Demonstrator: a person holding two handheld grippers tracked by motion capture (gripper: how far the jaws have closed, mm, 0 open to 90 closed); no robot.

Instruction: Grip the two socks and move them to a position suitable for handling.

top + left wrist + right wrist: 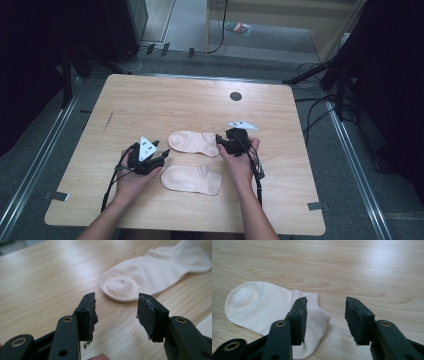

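From above, two pale socks lay crosswise on the desk: the far sock stretched between the left tongs and right tongs, the near sock just below, with open wood all round. Along the left tongs, standing apart and empty, the far sock's toe lay just ahead. The right tongs, likewise apart and empty, hung over its cuff, the sock running away leftward.

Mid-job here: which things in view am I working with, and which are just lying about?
In the job:
far sock
near sock
left gripper, open
right gripper, open beside the far sock's cuff

Lying about:
black round disc on table
cables on floor
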